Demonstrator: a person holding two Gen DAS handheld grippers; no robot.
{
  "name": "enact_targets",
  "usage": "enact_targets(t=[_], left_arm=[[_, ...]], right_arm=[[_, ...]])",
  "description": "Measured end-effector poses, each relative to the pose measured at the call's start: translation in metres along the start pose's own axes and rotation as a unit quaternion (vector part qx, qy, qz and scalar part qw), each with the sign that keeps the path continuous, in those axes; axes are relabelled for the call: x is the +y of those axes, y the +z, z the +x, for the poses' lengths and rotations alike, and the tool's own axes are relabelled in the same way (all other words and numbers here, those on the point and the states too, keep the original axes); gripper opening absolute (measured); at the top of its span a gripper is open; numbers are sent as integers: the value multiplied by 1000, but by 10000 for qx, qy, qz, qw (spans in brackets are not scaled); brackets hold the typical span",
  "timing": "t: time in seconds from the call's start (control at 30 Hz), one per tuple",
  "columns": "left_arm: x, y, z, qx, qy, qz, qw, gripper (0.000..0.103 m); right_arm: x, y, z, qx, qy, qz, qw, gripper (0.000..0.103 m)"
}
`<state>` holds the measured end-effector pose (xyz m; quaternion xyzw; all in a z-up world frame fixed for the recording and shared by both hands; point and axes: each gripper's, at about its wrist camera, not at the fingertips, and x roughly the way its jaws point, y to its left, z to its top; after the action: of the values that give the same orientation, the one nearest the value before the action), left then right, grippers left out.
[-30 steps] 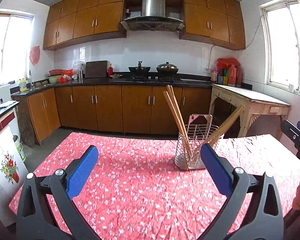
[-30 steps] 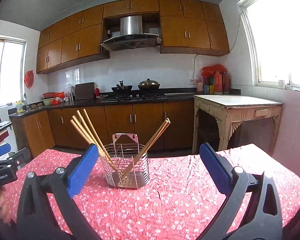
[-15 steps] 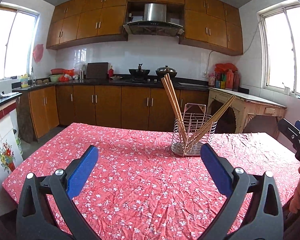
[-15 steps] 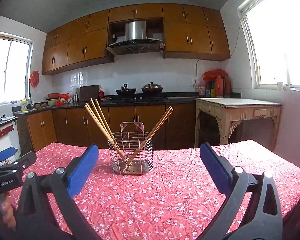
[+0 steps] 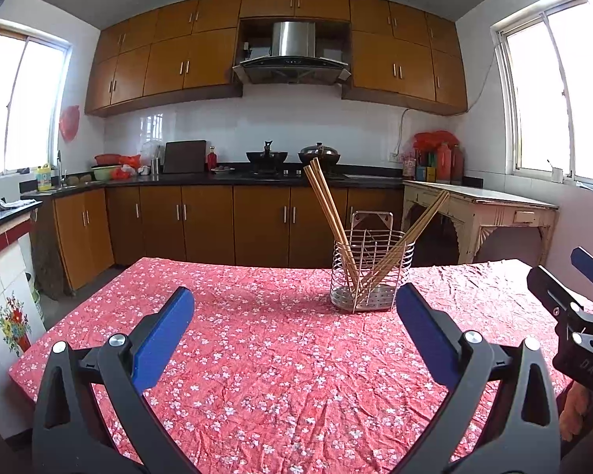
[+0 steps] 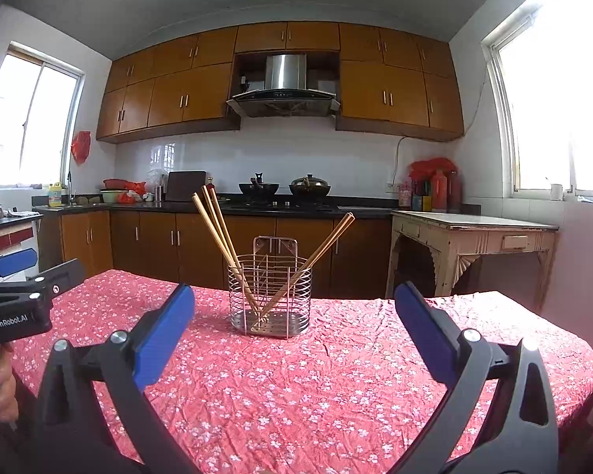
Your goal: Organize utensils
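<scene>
A metal wire utensil holder stands on the red flowered tablecloth, and it also shows in the right wrist view. Several wooden chopsticks lean inside it, some to the left and some to the right. My left gripper is open and empty, well short of the holder. My right gripper is open and empty, also short of the holder, which sits between its fingers in view. The right gripper shows at the right edge of the left wrist view.
The table's far edge lies just behind the holder. Kitchen cabinets with a stove stand beyond it. A pale side table stands at the right wall. A tiled counter stands to the left.
Both grippers have pulled back and levelled, so the holder sits farther away and more of the tablecloth shows. Both stay open and empty.
</scene>
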<state>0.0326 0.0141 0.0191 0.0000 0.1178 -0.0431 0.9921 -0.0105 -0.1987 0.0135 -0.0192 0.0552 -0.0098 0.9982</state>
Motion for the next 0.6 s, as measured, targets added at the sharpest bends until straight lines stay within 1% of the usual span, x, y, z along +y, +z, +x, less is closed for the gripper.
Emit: enact_targets(t=[0.17, 0.33, 0.6], left_arm=[[-3, -4, 0, 54, 19, 0, 10000, 101], [-4, -4, -3, -29, 19, 18, 10000, 101], [-7, -4, -5, -68, -35, 34, 10000, 101]], right_arm=[[-4, 0, -3, -2, 61, 161, 9999, 99], [-6, 0, -3, -63, 52, 195, 9998, 99], [-4, -4, -2, -34, 97, 210, 9997, 99]])
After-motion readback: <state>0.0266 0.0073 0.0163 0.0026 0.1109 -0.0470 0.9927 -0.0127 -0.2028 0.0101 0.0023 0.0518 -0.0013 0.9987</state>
